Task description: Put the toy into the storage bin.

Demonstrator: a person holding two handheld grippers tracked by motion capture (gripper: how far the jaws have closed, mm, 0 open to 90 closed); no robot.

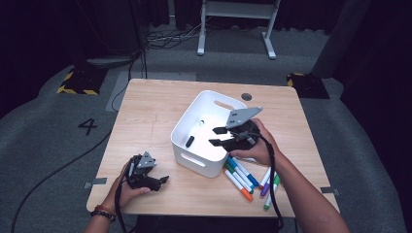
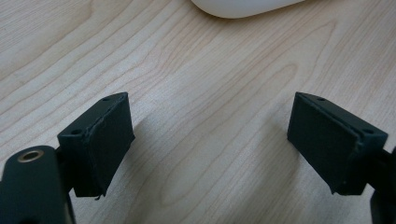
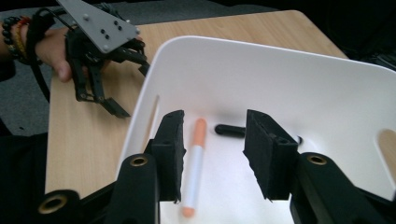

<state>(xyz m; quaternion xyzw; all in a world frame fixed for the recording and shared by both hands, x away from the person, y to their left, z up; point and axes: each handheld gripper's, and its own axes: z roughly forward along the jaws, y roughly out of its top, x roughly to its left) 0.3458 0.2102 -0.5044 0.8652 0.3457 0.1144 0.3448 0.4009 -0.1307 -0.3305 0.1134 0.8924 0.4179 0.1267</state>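
- While the right tool hovers over the white bin, jaws parted and empty, an orange-capped marker lies inside, probably just dropped.
- Left tool rests released on the desk.
- More markers wait beside the bin.

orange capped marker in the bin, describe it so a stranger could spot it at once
Find the white bin on the wooden table. On its floor, between the right gripper's open jaws, lies a white marker with orange ends; its neighbour is capped black.
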